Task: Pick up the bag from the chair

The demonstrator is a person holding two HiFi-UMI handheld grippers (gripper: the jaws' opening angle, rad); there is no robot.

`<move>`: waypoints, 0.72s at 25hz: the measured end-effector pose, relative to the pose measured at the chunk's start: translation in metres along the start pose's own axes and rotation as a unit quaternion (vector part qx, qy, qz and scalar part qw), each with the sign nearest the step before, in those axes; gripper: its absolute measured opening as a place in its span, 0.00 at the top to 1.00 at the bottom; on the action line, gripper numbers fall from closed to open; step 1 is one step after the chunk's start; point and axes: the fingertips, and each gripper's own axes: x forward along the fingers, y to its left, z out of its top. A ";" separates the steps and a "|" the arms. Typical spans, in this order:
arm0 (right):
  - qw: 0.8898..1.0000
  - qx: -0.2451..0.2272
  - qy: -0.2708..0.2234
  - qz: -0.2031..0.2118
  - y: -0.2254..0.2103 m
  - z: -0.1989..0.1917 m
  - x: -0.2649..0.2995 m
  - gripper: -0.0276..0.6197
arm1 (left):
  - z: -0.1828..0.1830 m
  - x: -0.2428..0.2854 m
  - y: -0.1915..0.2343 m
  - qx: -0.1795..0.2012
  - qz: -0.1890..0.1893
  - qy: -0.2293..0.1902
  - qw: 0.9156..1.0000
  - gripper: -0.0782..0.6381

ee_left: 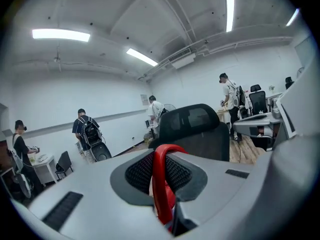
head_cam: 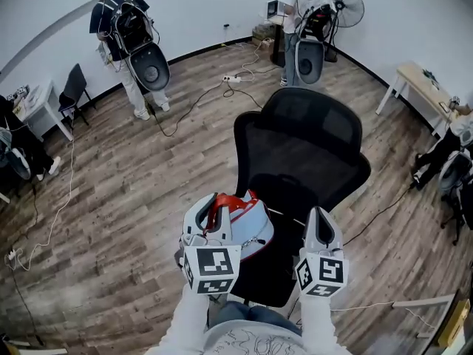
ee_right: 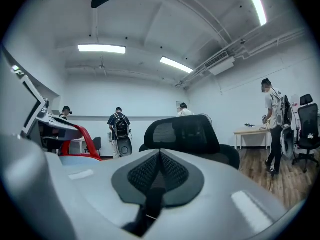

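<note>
A light blue bag (head_cam: 250, 231) with a red handle (head_cam: 219, 207) hangs lifted above the front of the black mesh office chair (head_cam: 307, 150). My left gripper (head_cam: 209, 224) is shut on the red handle (ee_left: 162, 184), which loops up between its jaws in the left gripper view. To the right of the bag, my right gripper (head_cam: 322, 231) is shut and holds nothing; its jaws meet in the right gripper view (ee_right: 159, 171). The bag (ee_right: 75, 156) with its red handle shows at that view's left, and the chair back (ee_right: 182, 134) stands ahead.
Two people with black backpacks (head_cam: 133, 32) (head_cam: 307, 21) stand at the far wall, cables (head_cam: 222, 83) trailing on the wood floor. A white table (head_cam: 425, 87) is at the right, a small desk with a black chair (head_cam: 72, 91) at the left, and a fan (head_cam: 346, 4) at the back.
</note>
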 end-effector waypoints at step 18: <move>0.997 0.001 -0.066 0.045 0.044 0.056 -0.014 0.94 | 0.049 -0.057 0.042 -0.004 0.056 -0.058 0.997 0.84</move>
